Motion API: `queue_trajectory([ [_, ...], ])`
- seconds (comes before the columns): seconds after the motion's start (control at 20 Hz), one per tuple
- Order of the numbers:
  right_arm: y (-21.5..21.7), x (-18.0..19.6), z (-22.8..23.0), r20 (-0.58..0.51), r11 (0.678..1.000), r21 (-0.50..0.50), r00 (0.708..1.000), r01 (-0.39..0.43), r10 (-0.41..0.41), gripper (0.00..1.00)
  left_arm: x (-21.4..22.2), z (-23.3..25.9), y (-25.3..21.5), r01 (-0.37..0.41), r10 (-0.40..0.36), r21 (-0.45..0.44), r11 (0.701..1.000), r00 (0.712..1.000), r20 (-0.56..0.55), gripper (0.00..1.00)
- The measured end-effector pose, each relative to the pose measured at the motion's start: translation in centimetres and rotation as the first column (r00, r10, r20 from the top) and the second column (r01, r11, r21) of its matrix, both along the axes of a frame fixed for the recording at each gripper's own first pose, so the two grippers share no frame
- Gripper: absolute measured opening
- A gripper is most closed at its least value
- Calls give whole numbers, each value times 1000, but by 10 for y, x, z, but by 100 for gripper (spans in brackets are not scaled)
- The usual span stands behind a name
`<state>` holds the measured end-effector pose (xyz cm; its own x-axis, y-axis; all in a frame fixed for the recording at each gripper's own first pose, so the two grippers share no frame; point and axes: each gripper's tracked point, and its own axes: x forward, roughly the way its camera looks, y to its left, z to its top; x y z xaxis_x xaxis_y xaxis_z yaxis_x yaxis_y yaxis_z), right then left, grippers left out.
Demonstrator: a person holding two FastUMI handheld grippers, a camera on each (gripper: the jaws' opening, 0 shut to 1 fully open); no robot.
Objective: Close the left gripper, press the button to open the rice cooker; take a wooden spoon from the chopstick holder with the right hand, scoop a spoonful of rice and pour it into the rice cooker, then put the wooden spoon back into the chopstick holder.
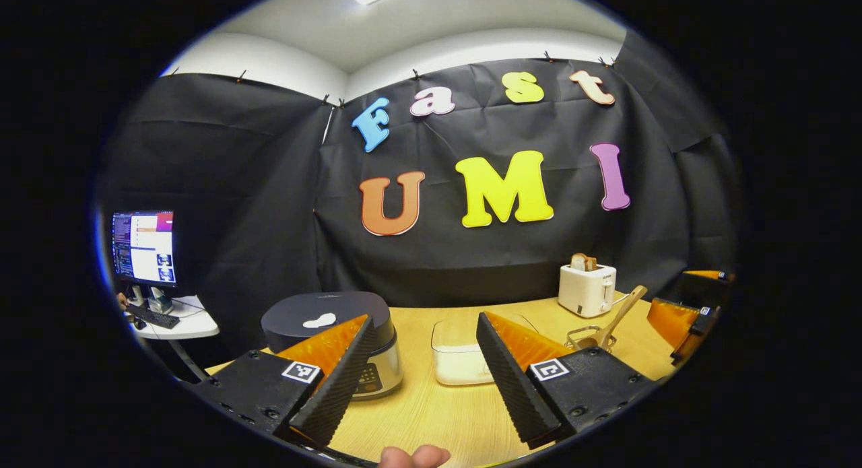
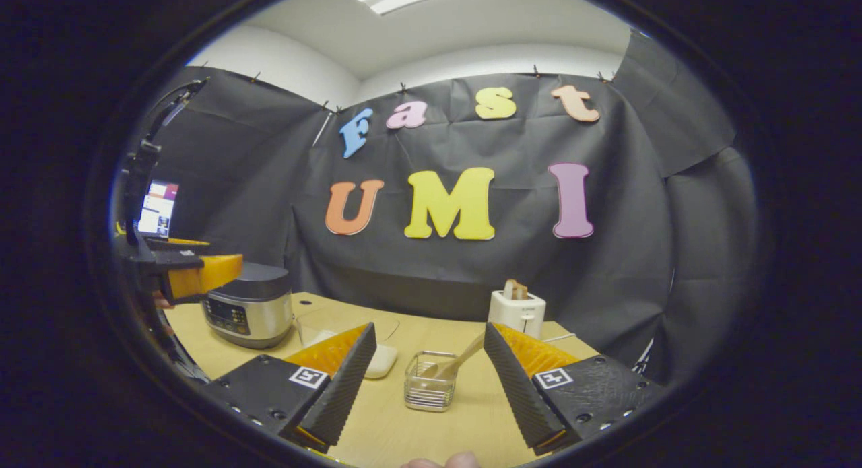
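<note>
Left tool (image 1: 423,377): fingers spread apart, nothing between them; held level above the near edge of the surface (image 1: 438,414), aimed between the rice cooker and the rice container. A fingertip (image 1: 414,456) of the holding hand shows at the bottom edge.
Right tool (image 2: 425,387): fingers spread apart, empty; held level over the surface, pointed at the chopstick holder. In the left gripper view it sits at the far right (image 1: 687,320).
Rice cooker (image 1: 337,337): lid down, dark top, control panel on its front; stands at the left of the surface, partly behind the left tool's finger.
Rice container (image 1: 461,360): clear tub holding white rice, just right of the cooker.
Chopstick holder (image 2: 429,380): wire basket, upright, between the right tool's fingers as seen from that tool.
Wooden spoon (image 2: 454,363): in the holder, handle leaning up to the right.
Toaster (image 2: 517,310): white, bread in its slot, at the back of the surface.
Monitor (image 1: 143,247): lit, on a side table at far left.
</note>
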<state>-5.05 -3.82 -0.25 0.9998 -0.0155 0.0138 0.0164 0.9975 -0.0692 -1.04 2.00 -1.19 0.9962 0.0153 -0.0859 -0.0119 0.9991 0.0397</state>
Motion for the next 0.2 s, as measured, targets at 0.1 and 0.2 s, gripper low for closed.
queue_trajectory([
  [0.1, 2, -2, 2, -3, 1000, 21, 1000, 5, -5, 95, -3, -1, -8, 28, -28, 0, 1000, 1000, 6, 97],
  [0.2, 1, -4, 5, -4, 1000, 23, 1000, 19, -19, 95, -5, 3, -6, 30, -30, -6, 1000, 999, 13, 98],
])
